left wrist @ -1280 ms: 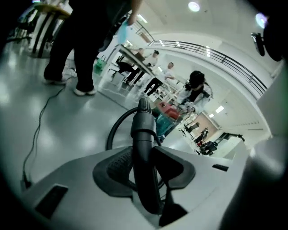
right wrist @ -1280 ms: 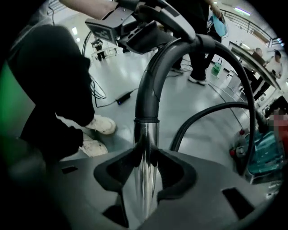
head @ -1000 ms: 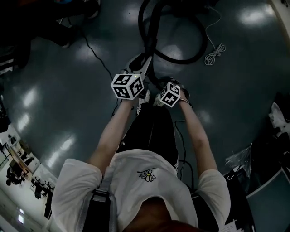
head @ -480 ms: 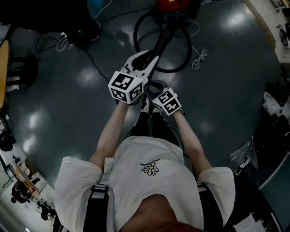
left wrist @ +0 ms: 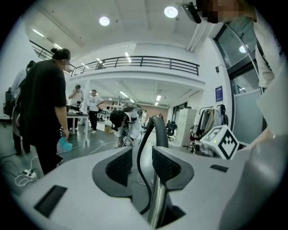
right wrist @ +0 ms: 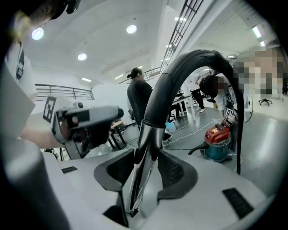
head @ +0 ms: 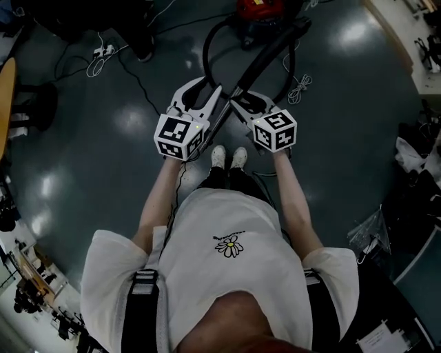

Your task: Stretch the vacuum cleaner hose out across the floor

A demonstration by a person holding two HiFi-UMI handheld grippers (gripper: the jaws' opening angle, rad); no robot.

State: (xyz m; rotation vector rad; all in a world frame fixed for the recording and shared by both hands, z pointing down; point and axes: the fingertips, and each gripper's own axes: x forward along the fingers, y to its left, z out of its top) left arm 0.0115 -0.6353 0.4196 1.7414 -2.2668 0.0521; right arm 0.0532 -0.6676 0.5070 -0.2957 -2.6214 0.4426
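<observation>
I stand upright over my white shoes (head: 229, 157) and hold the vacuum wand (head: 231, 96) up in both grippers. My left gripper (head: 209, 103) is shut on the wand's metal tube (left wrist: 157, 197); its jaws have just been closing with the tube between them. A thin black cable (left wrist: 138, 170) runs in the gap beside the tube. My right gripper (head: 238, 103) is shut on the tube (right wrist: 144, 152) just below the black curved handle (right wrist: 189, 63). The black hose (head: 209, 43) loops on the floor to the red vacuum cleaner (head: 258, 8) (right wrist: 218, 141).
A white coiled cord (head: 300, 86) lies right of the hose loop. A power strip and cables (head: 103, 52) lie at the far left, near a black stool (head: 41, 103). Bags and clutter (head: 413, 155) line the right side. A person in black (left wrist: 45, 108) stands close by.
Both grippers have risen with the wand as I straightened up. The right gripper has rolled and now sits at the wand's right, level with the left one.
</observation>
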